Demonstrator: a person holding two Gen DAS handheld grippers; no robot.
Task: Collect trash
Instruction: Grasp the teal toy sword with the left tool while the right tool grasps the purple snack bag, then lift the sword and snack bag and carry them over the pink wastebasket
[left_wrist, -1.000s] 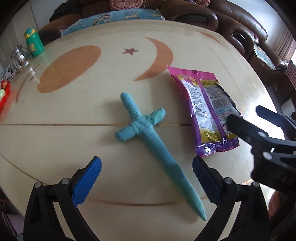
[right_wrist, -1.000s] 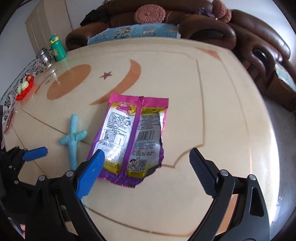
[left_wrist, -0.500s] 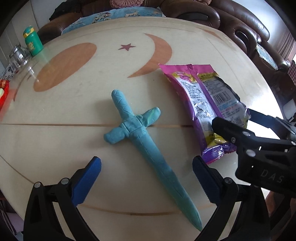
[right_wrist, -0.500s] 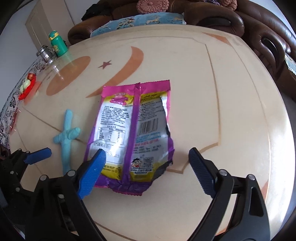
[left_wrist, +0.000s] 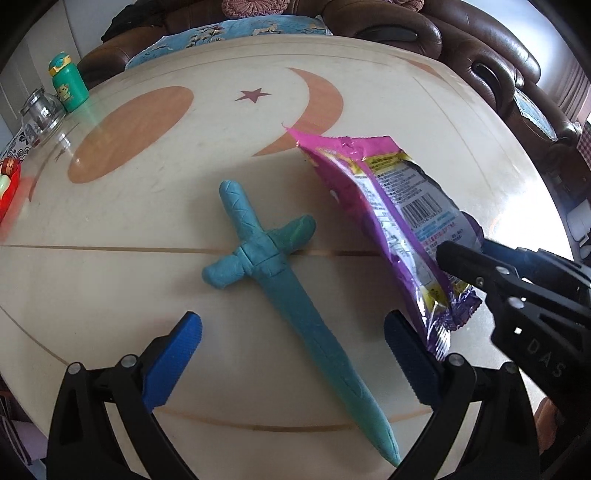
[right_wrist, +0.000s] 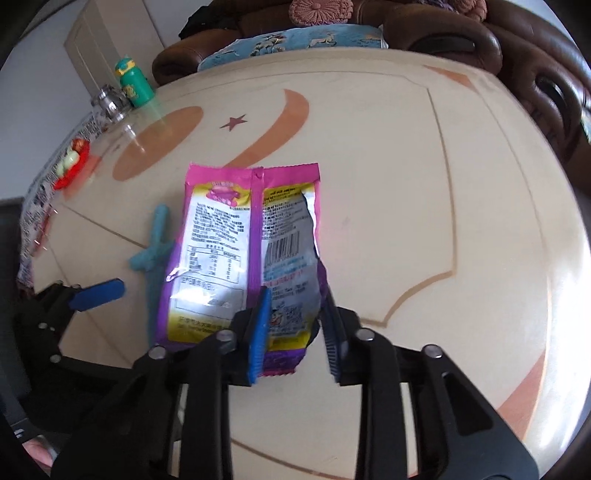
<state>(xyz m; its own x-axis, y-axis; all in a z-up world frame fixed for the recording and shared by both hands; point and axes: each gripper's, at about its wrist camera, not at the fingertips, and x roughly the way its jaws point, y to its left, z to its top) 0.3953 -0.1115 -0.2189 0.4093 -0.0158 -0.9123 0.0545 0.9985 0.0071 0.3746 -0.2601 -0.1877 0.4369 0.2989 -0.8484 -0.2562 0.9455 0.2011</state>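
A torn pink and purple snack wrapper (right_wrist: 221, 236) lies lengthwise on the round cream table (right_wrist: 406, 184). My right gripper (right_wrist: 295, 314) is closing its jaws on the wrapper's near end, and the foil bunches between the blue pads. In the left wrist view the wrapper (left_wrist: 399, 199) tilts up on edge, its near end pinched in the right gripper (left_wrist: 461, 262). My left gripper (left_wrist: 293, 339) stands open over the blade of a teal clay sword (left_wrist: 258, 251), apart from it. The sword (right_wrist: 155, 254) lies just left of the wrapper.
A green bottle (left_wrist: 68, 88), a glass jar (left_wrist: 38, 114) and a red dish (left_wrist: 7, 184) stand at the table's far left edge. Brown leather sofas (left_wrist: 480, 55) curve around the back and right. The left gripper's blue finger (right_wrist: 98, 293) shows at the lower left.
The right gripper's jaws went from wide open to closed on the wrapper's near end. The wrapper rose from flat to tilted on edge. The left gripper stayed open over the sword.
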